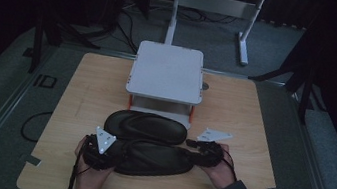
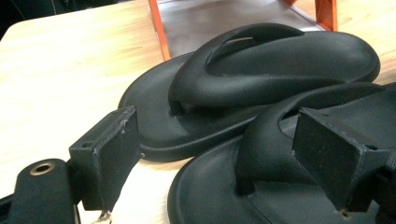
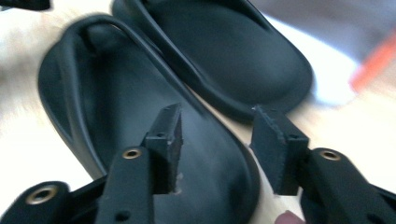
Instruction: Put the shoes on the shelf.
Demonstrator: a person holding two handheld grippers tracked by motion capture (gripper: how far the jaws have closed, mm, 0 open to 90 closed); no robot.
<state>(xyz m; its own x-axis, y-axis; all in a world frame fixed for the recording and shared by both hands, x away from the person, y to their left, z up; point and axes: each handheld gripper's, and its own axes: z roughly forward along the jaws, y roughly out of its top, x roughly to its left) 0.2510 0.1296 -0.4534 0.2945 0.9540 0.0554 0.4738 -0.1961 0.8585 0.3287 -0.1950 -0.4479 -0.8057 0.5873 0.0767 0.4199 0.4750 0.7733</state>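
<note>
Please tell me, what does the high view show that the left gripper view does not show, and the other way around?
The high view alone gives the whole light wooden table, the flat top of the grey two-level stand, both hands and the right gripper at the near sandal's end.

The left gripper view alone gives the left gripper with its jaws open around the near black foam thong sandal, without pressing it.

Both give the far black foam thong sandal and the stand's orange legs.

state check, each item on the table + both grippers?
Near black foam flip-flop: flat on the table, sole down, between the two grippers.
Far black foam flip-flop: flat, touching the near one.
White two-tier stand with orange legs: upright, top bare.
Left gripper: open, jaws straddling the near sandal's toe end.
Right gripper: open, at its heel edge.
</note>
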